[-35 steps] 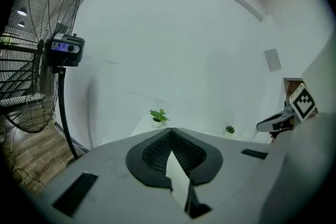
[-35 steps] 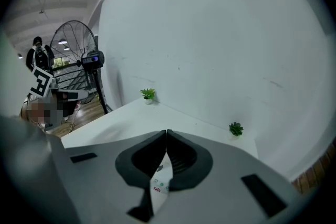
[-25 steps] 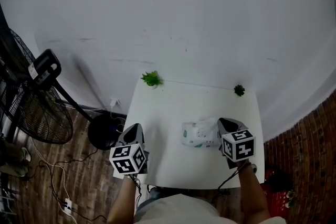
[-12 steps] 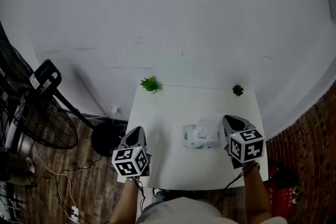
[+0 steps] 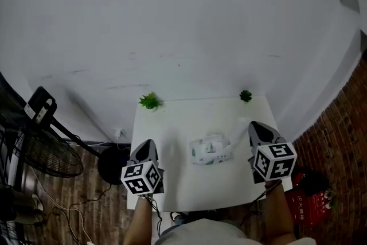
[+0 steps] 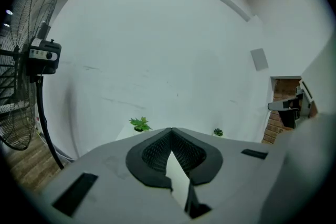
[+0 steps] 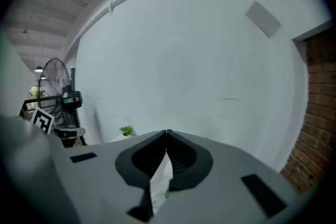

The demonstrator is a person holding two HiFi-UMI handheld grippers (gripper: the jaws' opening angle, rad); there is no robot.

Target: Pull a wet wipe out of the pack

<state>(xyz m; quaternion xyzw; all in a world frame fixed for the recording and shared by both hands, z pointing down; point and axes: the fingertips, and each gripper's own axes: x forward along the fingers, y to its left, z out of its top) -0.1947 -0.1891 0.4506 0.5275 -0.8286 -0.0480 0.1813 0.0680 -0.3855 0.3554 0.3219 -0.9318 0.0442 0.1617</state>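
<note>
The left claw (image 5: 144, 145) hangs over the counter's (image 5: 172, 117) near left edge, pointing forward, jaws together on nothing. The pack (image 5: 207, 151) lies mid-counter. Just right of it, the right claw (image 5: 256, 126) pinches a white wipe (image 7: 160, 178).

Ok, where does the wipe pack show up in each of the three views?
Head view: the wipe pack lies on the white table, lower centre, just left of the right gripper.
Left gripper view: not in it.
Right gripper view: a white, green-printed piece, apparently part of the pack, sits between the shut jaws at bottom centre.
Shared landmark: the leafy plant.
</note>
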